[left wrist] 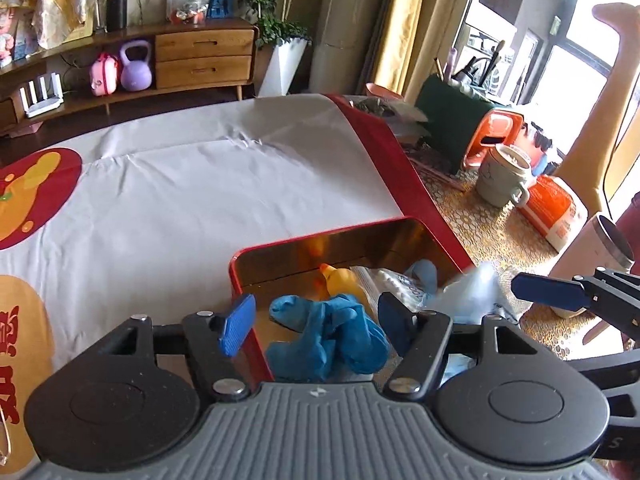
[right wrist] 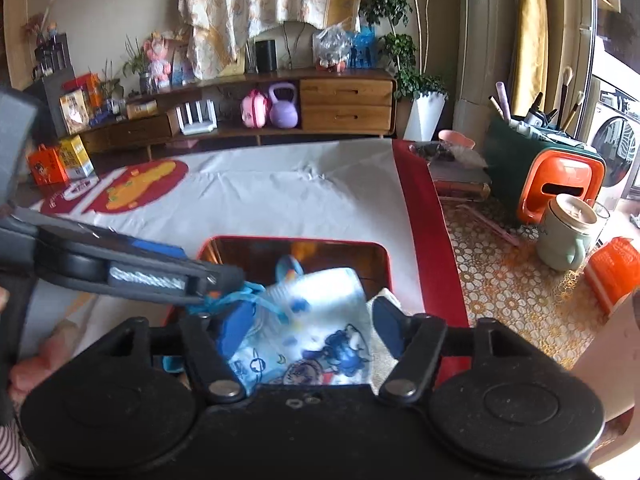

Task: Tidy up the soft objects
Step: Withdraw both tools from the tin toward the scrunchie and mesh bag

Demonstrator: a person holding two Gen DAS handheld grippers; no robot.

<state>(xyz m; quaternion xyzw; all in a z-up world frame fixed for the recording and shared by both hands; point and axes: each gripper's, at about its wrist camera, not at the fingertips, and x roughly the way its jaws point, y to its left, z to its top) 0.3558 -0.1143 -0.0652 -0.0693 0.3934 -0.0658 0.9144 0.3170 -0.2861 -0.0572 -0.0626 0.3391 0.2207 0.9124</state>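
Where red tin (left wrist: 256, 258) sits on white cloth (left wrist: 180, 184): holds blue sock (left wrist: 328, 336), yellow toy (left wrist: 340, 278), printed packet (right wrist: 312, 320). Left gripper (left wrist: 316, 326), right gripper (right wrist: 308, 326) agape above tin, gripping nothing. Mug (left wrist: 504, 176) well beyond tin.

Each gripper is built from black linkage arms joined by silver round-headed screws, with two large black discs at the base. Blue textured pads (left wrist: 237, 324) are fitted to the fingers. A grey ribbed housing (left wrist: 320, 432) (with a small white mark) is seen on the left gripper (left wrist: 316, 322).
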